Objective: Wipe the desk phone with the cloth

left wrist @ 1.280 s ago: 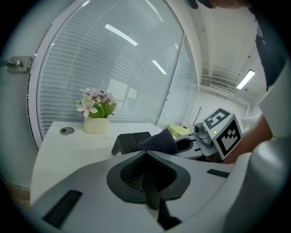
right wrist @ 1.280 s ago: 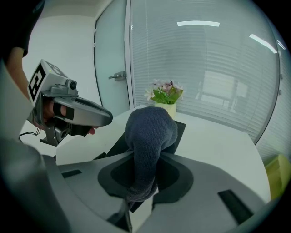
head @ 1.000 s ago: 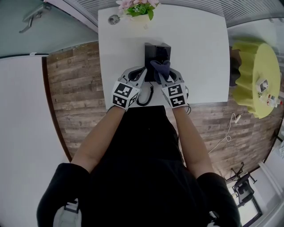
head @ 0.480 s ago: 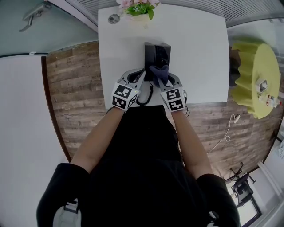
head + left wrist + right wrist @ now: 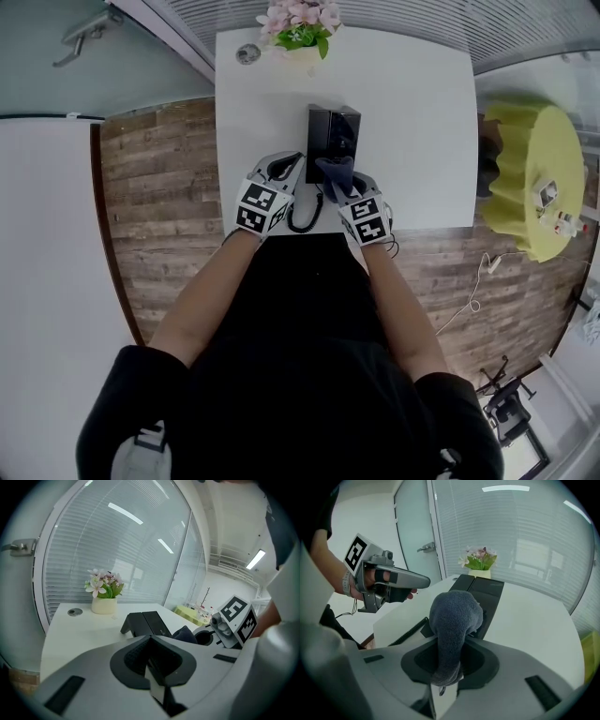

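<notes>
**A:** Two grippers, one phone, one cloth. Do we agree on the count?

**B:** We do, plus one coiled cord and one pot of flowers. Starting at the left, our left gripper (image 5: 291, 165) hangs over the near edge of the white table (image 5: 412, 103). Its jaws are pressed together on nothing. Just to its right the coiled cord (image 5: 305, 212) loops on the tabletop beside the desk phone (image 5: 333, 131).

**A:** And where do we place the phone itself?

**B:** It is in the middle of the table, black and wedge-shaped. Its long axis runs straight away from us toward the pot of flowers (image 5: 302, 23) at the far edge. Its near end faces our hands.

**A:** Which of our hands is closer to it?

**B:** The right one. Our right gripper (image 5: 347, 187) is clamped on one end of the grey cloth (image 5: 336, 171), and the free end bulges out past the jaws. From above we see that bulge lying over the phone's near end. We cannot tell whether it actually presses on the casing.

**A:** So which way do we think the stroke should go?

**B:** The phone lies directly ahead of the cloth, so we judge the wipe should go forward along that long axis. The left gripper is beside the cord and close enough to steady the base if it slides.
</notes>
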`<state>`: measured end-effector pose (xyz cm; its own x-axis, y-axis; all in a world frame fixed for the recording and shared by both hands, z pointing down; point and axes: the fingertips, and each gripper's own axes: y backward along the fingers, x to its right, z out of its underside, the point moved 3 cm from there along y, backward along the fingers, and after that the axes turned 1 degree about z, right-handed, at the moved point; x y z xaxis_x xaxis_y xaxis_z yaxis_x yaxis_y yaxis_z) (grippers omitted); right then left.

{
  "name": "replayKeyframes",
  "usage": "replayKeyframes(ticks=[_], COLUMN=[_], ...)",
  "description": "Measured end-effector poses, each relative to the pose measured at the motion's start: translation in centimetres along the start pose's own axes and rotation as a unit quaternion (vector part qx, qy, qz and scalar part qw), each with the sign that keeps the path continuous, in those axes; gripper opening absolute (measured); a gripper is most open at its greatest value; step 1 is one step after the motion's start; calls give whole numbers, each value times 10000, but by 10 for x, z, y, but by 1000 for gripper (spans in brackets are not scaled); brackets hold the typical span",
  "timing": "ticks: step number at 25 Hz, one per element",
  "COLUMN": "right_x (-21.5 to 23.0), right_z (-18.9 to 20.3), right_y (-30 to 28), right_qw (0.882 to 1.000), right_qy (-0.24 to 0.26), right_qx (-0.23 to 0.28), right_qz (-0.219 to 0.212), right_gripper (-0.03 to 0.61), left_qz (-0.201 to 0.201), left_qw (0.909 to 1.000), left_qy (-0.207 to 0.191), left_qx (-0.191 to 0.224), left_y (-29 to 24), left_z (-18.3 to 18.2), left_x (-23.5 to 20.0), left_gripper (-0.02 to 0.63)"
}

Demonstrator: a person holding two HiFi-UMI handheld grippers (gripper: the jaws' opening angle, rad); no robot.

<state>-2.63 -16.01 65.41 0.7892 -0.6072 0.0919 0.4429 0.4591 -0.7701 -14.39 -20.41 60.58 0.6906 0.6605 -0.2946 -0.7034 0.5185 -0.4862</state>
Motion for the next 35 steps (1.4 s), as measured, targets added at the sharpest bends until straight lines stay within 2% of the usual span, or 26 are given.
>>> replayKeyframes(ticks=[3,13,20,24,35], right_x=[3,35,50,54,55], right_z=[-19,-123,-163,-172,-161], right_y=[7,20,3,-13,-33], right_qw=[9999,9957,9920,9912,9919], right_qy=[-43,74,255,415,519], right_qx=[83,919,1211,1222,1115], right_qz=[-39,125,261,278,305], right_gripper=[100,100,101,100,100], left_qz=[-57,-240,-346,-407,-456], left_qw=[9999,9987,9976,9973,9975], left_qy=[-15,-37,-27,-1,68], left_qx=[99,443,602,616,534], left_y=[1,-1,-9,-15,-17], left_z=[-12,-57,-82,-86,-73], left_x=[-6,-29,-46,-54,-56], left_gripper=[11,11,11,11,11])
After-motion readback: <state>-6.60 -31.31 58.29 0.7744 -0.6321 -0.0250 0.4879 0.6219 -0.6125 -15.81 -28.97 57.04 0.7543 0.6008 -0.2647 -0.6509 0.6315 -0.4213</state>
